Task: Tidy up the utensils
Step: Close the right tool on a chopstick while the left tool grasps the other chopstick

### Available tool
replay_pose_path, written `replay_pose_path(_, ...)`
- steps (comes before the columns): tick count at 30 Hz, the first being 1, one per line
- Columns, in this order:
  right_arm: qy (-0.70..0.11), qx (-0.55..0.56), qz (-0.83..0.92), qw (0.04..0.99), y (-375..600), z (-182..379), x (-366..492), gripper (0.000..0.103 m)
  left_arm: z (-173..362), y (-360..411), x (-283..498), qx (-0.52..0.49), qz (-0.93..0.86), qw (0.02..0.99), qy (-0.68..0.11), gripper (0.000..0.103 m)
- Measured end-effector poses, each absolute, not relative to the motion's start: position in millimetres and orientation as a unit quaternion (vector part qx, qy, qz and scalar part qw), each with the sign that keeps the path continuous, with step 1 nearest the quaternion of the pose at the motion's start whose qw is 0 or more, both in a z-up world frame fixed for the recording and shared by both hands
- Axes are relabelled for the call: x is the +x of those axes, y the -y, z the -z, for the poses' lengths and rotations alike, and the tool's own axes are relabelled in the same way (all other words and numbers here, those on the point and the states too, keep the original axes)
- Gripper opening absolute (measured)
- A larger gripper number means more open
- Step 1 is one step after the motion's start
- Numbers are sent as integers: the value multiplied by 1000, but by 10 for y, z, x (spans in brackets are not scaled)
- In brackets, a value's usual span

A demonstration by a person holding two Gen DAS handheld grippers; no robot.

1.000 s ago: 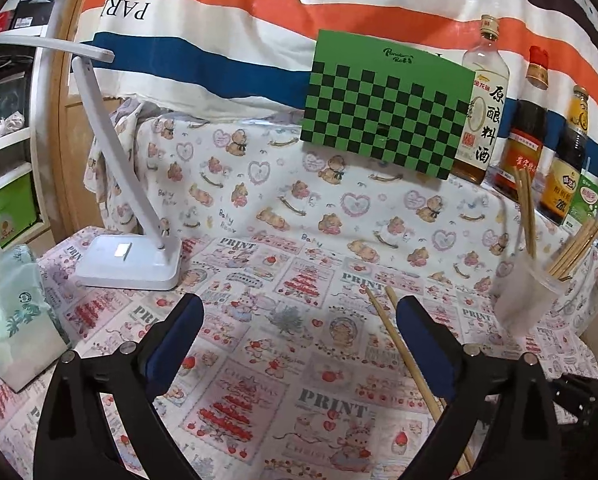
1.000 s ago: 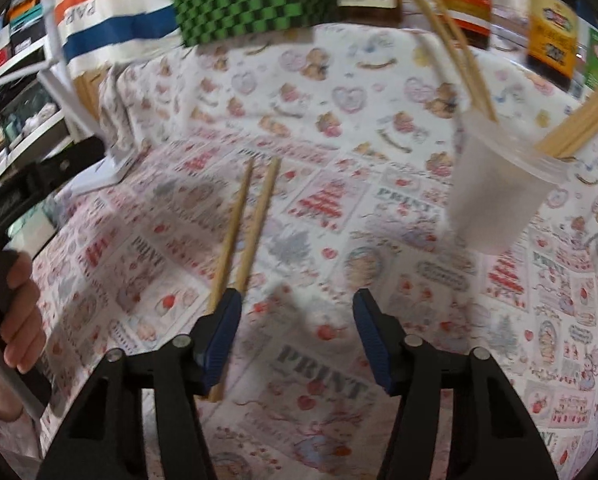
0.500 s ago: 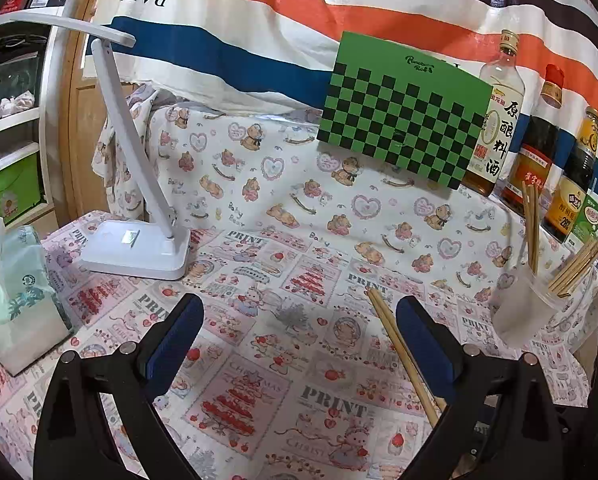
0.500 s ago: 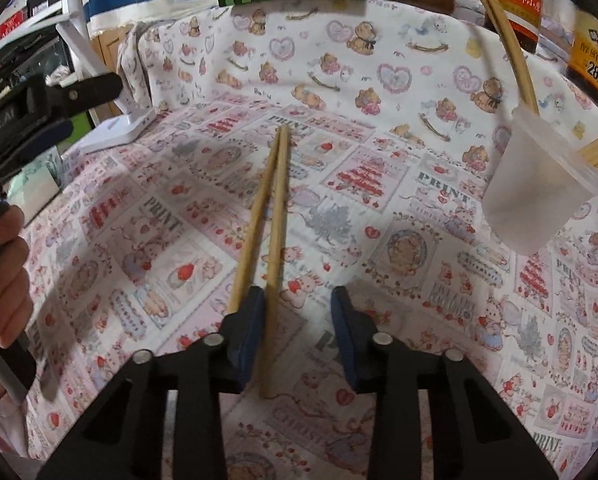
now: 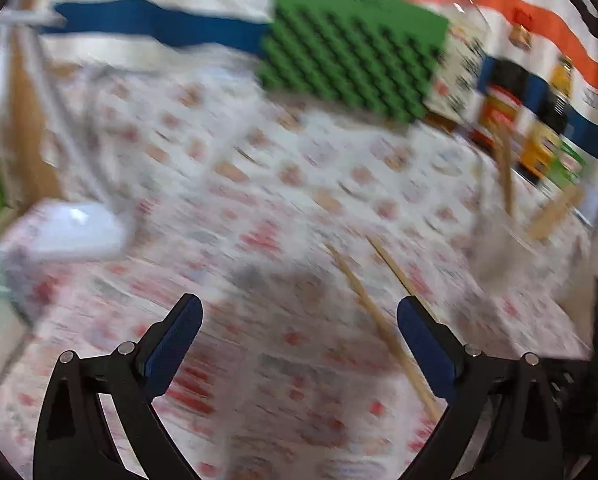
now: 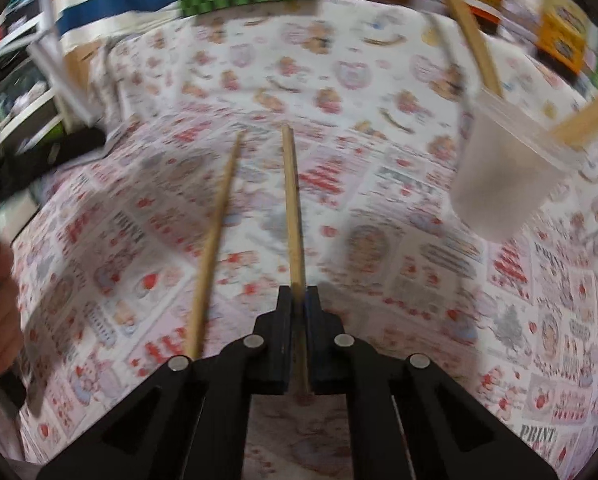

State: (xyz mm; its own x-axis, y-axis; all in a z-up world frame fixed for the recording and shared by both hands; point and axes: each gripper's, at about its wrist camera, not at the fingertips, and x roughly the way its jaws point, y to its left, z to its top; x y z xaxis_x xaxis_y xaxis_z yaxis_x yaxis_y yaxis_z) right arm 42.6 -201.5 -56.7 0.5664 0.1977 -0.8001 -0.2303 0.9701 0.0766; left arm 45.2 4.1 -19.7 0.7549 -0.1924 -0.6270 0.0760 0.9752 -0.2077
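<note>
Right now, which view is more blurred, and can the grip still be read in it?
Left wrist view: heavy motion blur; bottles smeared, no grip there. Right wrist view: milder blur, edges bent by fisheye; right gripper plainly clamps one chopstick; the cup is soft.

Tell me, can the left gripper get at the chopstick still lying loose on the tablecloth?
Probably yes. The left gripper is open and empty, and the loose chopstick lies bare on the tablecloth with nothing over it. The right gripper, shut on the other chopstick, sits close beside it and could crowd the approach.
</note>
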Motion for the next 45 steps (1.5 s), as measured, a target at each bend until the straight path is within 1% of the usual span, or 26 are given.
replay_pose_path(6,-466,47,-107,877,2282,518,473,5,313,320,526,-26,91,923,-374,97)
replay_pose_path(8,-474,50,-103,873,2300,550,480,5,324,416,566,-30,103,917,-383,97)
replay_pose_path(13,-475,60,-89,873,2371,517,477,5,435,593,599,23,117,901,-418,97)
replay_pose_path(20,-476,50,-62,876,2451,537,502,5,586,849,536,98,117,892,-426,97)
replay_pose_path(24,-478,56,-61,875,2491,543,503,5,586,828,544,80,123,892,-428,97)
replay_pose_path(29,-476,56,-57,876,2486,539,500,5,686,815,627,73,118,878,-458,98)
replay_pose_path(33,-474,51,-54,878,2467,537,502,5,693,787,629,67,109,879,-458,99)
replay_pose_path(35,-472,48,-52,879,2457,538,496,5,692,766,628,62,106,880,-458,97)
replay_pose_path(38,-472,51,-53,879,2461,537,495,5,674,716,615,55,94,885,-453,86)
replay_pose_path(40,-472,55,-55,878,2472,538,500,5,651,665,594,52,86,888,-449,73)
replay_pose_path(41,-472,56,-55,878,2475,537,499,5,641,640,590,52,85,889,-447,70)
replay_pose_path(43,-471,58,-55,878,2477,536,498,5,624,579,581,54,88,890,-444,56)
replay_pose_path(44,-471,60,-55,878,2478,534,498,5,615,540,579,51,84,891,-442,52)
replay_pose_path(45,-471,61,-55,878,2478,532,498,5,603,496,578,46,77,893,-441,41)
